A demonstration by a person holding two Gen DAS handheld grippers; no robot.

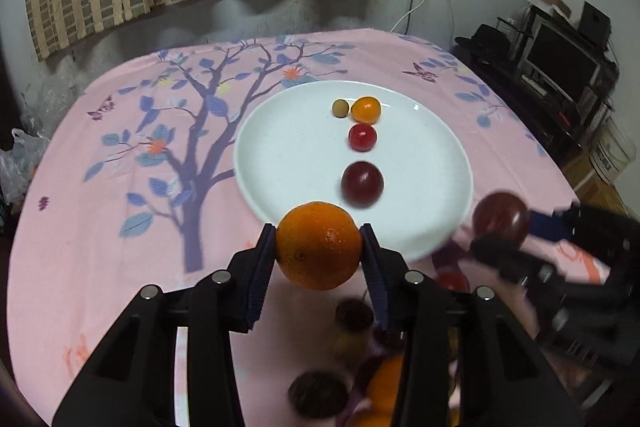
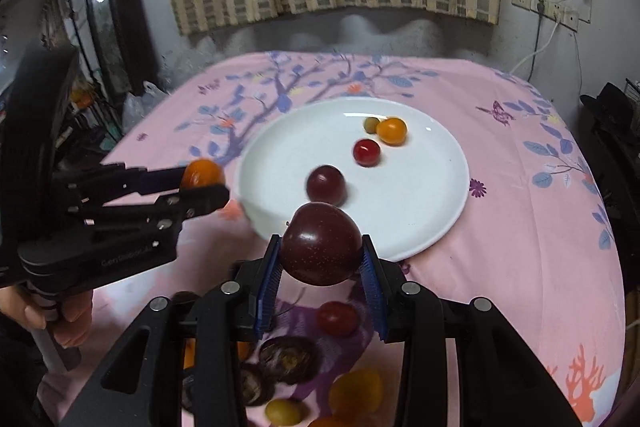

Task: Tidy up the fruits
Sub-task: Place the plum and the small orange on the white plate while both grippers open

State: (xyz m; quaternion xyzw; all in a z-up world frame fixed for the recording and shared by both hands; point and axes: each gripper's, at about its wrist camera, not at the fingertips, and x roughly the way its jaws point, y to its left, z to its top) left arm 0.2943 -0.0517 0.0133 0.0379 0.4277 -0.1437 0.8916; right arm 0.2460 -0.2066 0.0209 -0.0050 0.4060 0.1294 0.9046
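Observation:
My left gripper [image 1: 319,241] is shut on an orange [image 1: 318,245] held above the near rim of the white plate [image 1: 288,147]. My right gripper [image 2: 320,259] is shut on a dark plum [image 2: 320,243] just before the plate [image 2: 420,195]. Each gripper shows in the other's view: the right [image 1: 498,227] at right, the left [image 2: 202,183] at left. On the plate lie a dark plum [image 1: 362,184], a red cherry tomato [image 1: 362,137], a small orange fruit [image 1: 365,109] and a green olive-like fruit [image 1: 340,107].
Several loose fruits lie blurred on the pink cloth below the grippers: a red tomato [image 2: 337,318], dark round fruits [image 2: 289,359], yellow fruits [image 2: 355,393]. Shelves with electronics [image 1: 560,67] stand to the right of the table. A curtain hangs behind.

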